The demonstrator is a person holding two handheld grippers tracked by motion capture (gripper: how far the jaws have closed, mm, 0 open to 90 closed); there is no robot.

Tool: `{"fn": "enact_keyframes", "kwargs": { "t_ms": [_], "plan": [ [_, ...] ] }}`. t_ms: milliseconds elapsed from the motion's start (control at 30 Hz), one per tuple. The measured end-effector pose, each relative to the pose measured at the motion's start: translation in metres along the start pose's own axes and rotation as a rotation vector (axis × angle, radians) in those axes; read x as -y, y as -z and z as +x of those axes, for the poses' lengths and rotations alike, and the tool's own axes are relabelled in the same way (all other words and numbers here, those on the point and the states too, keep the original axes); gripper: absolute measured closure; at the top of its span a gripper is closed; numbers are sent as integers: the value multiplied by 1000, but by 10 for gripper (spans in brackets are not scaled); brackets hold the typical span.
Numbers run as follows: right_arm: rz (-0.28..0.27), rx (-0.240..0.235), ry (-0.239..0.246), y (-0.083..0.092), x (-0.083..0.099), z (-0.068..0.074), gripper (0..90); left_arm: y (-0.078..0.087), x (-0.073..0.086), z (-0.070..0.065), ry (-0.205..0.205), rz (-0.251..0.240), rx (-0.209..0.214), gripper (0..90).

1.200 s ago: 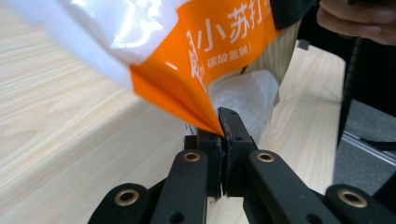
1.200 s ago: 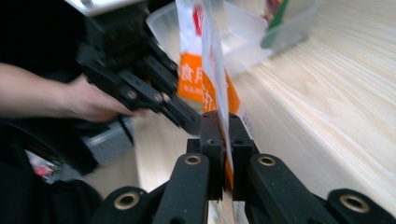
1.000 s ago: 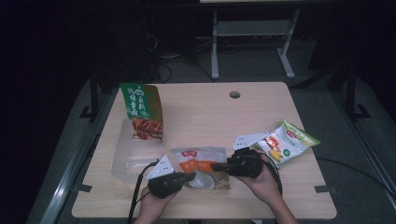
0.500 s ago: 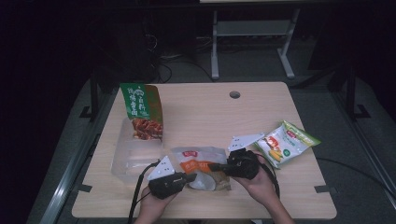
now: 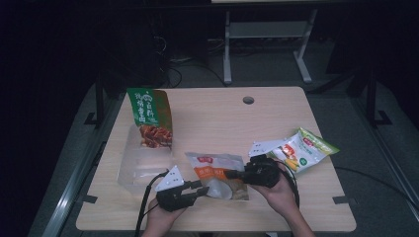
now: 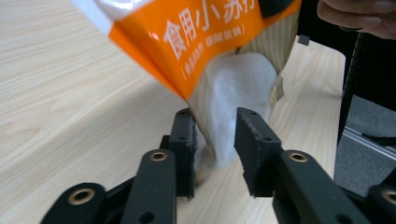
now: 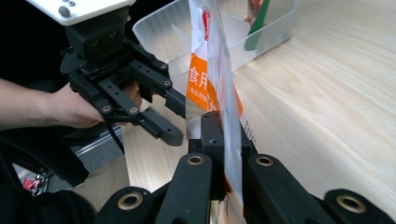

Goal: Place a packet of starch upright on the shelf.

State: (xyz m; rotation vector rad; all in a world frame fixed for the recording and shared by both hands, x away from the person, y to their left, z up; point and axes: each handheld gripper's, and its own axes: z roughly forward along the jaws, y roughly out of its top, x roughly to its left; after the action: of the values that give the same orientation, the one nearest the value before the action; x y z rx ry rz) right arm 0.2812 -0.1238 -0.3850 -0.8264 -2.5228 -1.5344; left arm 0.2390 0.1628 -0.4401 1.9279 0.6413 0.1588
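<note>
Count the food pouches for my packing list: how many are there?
3: green pouch standing in the clear plastic tub, orange-and-clear pouch at the table's front, green-yellow pouch on the right.

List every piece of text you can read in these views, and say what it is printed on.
"食用小苏打": white characters on the orange-banded pouch.
Small white line beneath it: blurred.
Green bag: white characters, too small to read.
Yellow-green snack bag: print unreadable.

Clear pouch (image 5: 217, 173) with orange label and white powder, lifted edge-up off the table's near middle, bottom corner sagging.
</note>
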Motion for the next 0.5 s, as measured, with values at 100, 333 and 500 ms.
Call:
{"fn": "enact_keyframes", "kwargs": {
  "t_ms": [100,333,500],
  "plan": [
    [-20,10,-13,5,0,-3,899,3,0,-2,-10,5,-5,623],
    [-46,31,-40,14,-1,-10,899,5,0,-7,-41,16,-5,578],
    [-52,49,-52,17,-4,-13,899,5,1,-12,-60,16,5,555]
  ]
}}
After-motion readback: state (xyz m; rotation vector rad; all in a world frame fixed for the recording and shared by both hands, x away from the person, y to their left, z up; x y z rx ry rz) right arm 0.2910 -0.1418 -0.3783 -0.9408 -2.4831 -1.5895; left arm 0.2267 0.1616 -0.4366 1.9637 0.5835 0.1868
